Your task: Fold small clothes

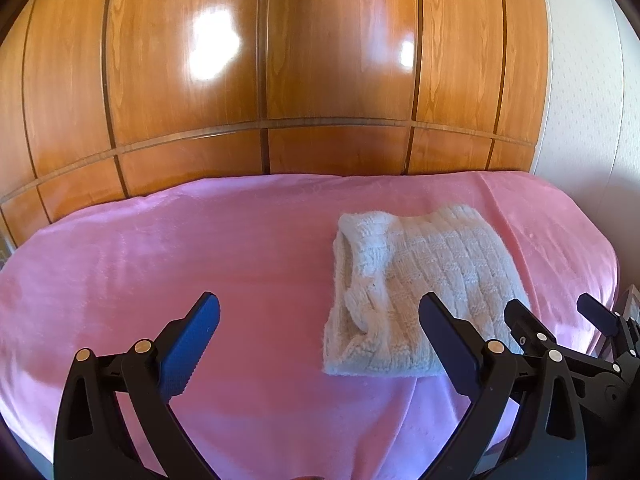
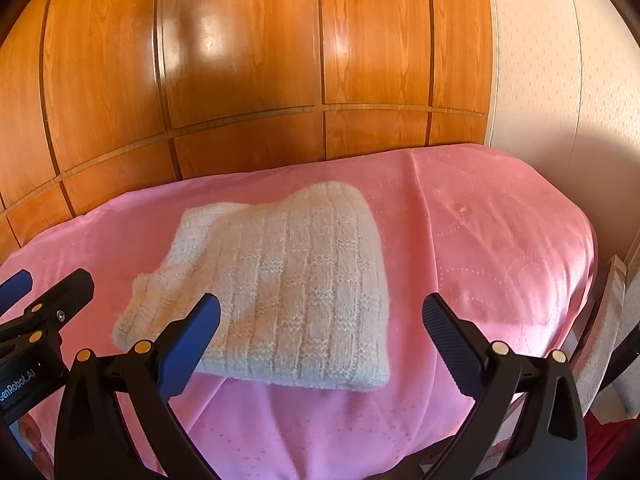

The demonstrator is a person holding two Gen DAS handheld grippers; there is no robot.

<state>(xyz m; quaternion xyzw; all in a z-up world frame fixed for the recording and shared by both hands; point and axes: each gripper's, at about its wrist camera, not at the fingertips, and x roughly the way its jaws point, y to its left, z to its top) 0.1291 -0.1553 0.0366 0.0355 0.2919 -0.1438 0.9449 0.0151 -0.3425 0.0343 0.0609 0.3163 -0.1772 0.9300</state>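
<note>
A small white knitted garment (image 1: 420, 292) lies folded into a compact rectangle on the pink blanket (image 1: 200, 240). It also shows in the right wrist view (image 2: 288, 292). My left gripper (image 1: 320, 340) is open and empty, just left of and in front of the garment. My right gripper (image 2: 320, 340) is open and empty, hovering over the garment's near right corner. The right gripper shows at the right edge of the left wrist view (image 1: 560, 316). The left gripper shows at the left edge of the right wrist view (image 2: 44, 284).
A glossy wooden panelled wardrobe (image 1: 280, 80) stands right behind the blanket-covered surface. A white textured wall (image 2: 560, 100) is at the right. The surface drops off at its right edge (image 2: 592, 264), with furniture (image 2: 612, 320) beside it.
</note>
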